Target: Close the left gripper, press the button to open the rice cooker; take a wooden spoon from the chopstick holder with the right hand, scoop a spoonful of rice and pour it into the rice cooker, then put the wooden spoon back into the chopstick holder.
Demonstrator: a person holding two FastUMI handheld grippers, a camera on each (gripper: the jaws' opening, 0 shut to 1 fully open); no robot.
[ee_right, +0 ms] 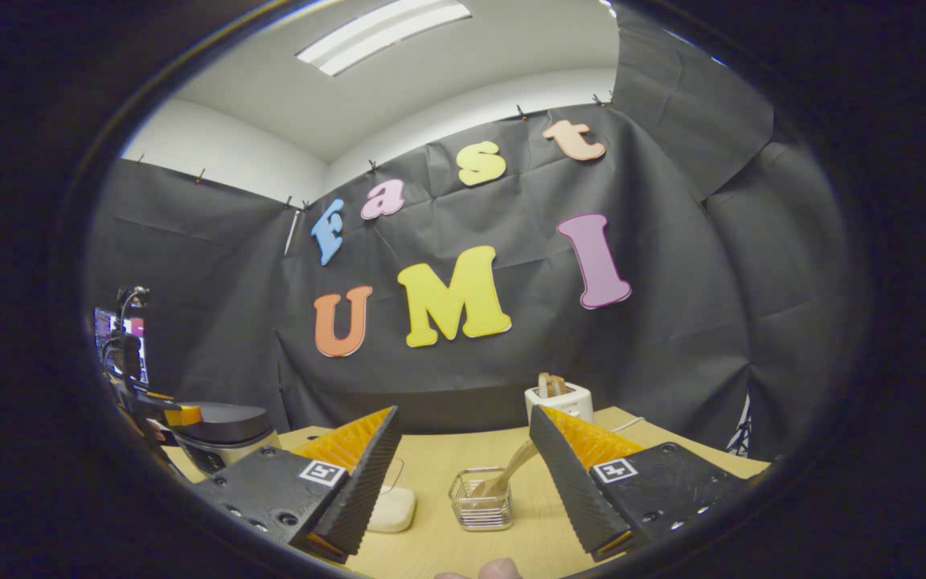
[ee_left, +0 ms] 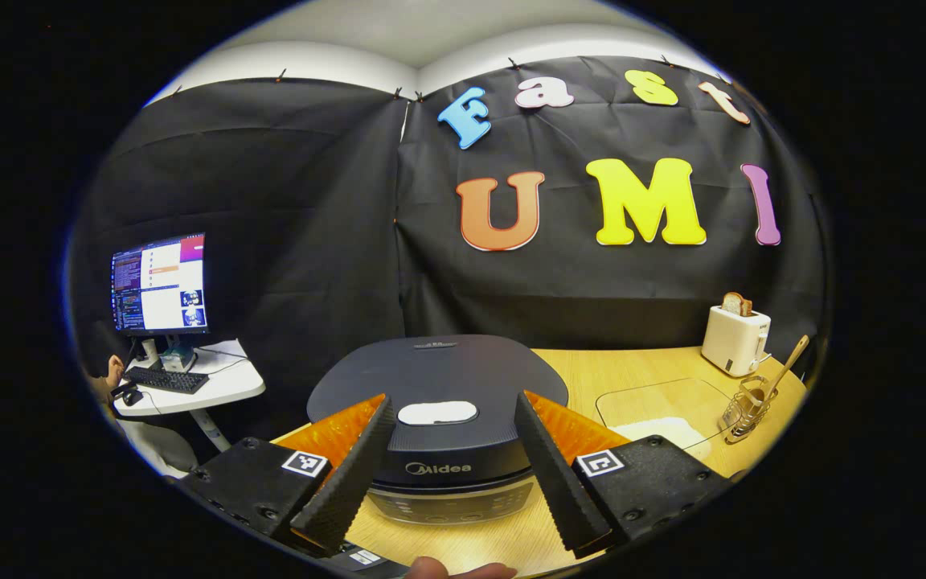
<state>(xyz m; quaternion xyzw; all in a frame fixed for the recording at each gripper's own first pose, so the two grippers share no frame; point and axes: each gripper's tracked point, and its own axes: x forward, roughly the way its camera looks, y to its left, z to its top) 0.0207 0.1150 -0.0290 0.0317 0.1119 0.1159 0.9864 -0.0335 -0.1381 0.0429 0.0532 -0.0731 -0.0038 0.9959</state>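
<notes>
The dark rice cooker [ee_left: 439, 378] stands close in front in the left gripper view, with its lid down and a pale oval button [ee_left: 437, 412] on top. My left gripper [ee_left: 453, 400] is open, its fingers spread to either side of that button and above the lid. At the right, a wooden spoon [ee_left: 786, 368] leans in the wire chopstick holder [ee_left: 743, 408], behind a clear container of white rice [ee_left: 666, 433]. My right gripper [ee_right: 463, 414] is open and holds nothing. The holder [ee_right: 481, 500] with the spoon [ee_right: 513, 469] sits just ahead between its fingers. The cooker [ee_right: 226, 428] is far left.
A white toaster [ee_left: 735, 338] with bread in it stands at the back right of the wooden table [ee_left: 592, 370]. A white side desk with a monitor [ee_left: 159, 283] and keyboard is off to the left, with a person's hand on it. The rice container [ee_right: 391, 508] lies left of the holder.
</notes>
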